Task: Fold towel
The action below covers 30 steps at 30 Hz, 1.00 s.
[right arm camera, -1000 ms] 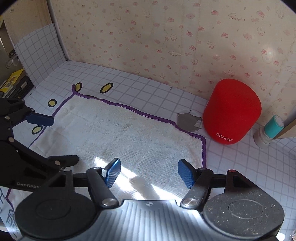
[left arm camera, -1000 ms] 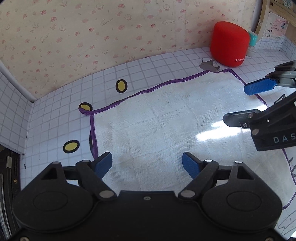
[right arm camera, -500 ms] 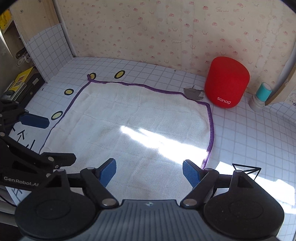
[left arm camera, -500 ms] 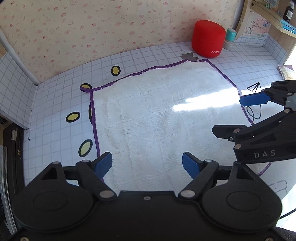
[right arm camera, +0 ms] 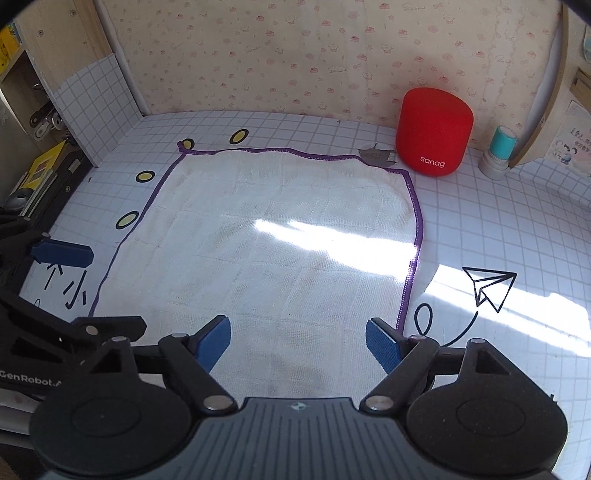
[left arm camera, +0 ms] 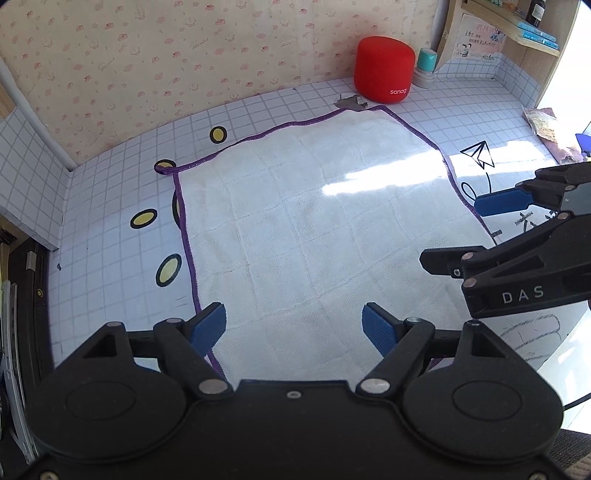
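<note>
A white towel (left arm camera: 314, 229) with a purple hem lies spread flat on the grid-patterned table; it also shows in the right wrist view (right arm camera: 280, 251). My left gripper (left arm camera: 294, 326) is open and empty, held above the towel's near left part. My right gripper (right arm camera: 298, 343) is open and empty, held above the towel's near right part. The right gripper shows at the right of the left wrist view (left arm camera: 498, 229), beside the towel's right hem. The left gripper shows at the left of the right wrist view (right arm camera: 62, 288), beside the left hem.
A red speaker (left arm camera: 384, 68) (right arm camera: 434, 131) stands beyond the towel's far right corner, with a teal-capped jar (right arm camera: 496, 153) beside it. A torn patch in the table covering (right arm camera: 376, 155) lies by that corner. Walls close the back and left. A shelf (left arm camera: 517, 29) stands at the far right.
Both grippers have drawn back and up from the towel, so the whole towel is in view. Both stay open and the towel has not moved.
</note>
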Tool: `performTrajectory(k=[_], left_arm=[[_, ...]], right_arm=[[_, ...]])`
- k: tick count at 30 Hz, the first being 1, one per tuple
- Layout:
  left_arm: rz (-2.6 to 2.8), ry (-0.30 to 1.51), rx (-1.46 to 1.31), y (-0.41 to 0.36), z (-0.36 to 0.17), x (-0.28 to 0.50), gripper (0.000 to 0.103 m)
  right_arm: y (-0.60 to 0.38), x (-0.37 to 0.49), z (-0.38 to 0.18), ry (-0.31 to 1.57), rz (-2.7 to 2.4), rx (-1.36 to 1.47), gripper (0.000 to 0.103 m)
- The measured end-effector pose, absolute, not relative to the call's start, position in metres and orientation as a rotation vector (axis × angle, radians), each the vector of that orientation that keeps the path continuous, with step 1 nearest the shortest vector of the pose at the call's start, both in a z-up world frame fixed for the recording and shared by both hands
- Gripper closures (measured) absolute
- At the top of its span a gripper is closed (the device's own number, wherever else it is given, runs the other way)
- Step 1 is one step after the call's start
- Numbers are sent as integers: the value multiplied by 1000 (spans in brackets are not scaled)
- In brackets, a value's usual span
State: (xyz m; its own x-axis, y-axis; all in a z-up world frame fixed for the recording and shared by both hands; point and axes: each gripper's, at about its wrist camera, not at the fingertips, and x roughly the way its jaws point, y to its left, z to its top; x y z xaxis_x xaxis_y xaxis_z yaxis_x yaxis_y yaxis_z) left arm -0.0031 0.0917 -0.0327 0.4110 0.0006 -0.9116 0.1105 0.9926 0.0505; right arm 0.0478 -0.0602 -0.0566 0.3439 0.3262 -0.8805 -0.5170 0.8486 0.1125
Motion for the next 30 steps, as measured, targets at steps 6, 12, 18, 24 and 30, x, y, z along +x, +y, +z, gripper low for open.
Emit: performTrajectory(k=[6,12,18,24,30], left_arm=[[-73,1153,105,91,-30,-8,21],[-91,1155,90,92,-27,-14,25],[-97,1148,97,89,-26,-19,45],[-102,1157,80,90,-28,-18,51],[-122,1146,91,86,-28,-17,55]], right_arm=[[-65,34,-51,1103,522,-200,23],[-69,23,-43,1104,500,-194,23],[-69,18,-36,1092,498,-175,43],[-68,18,-36,1088,497,-172,48],[-72,22,-36,1077,497,-168,48]])
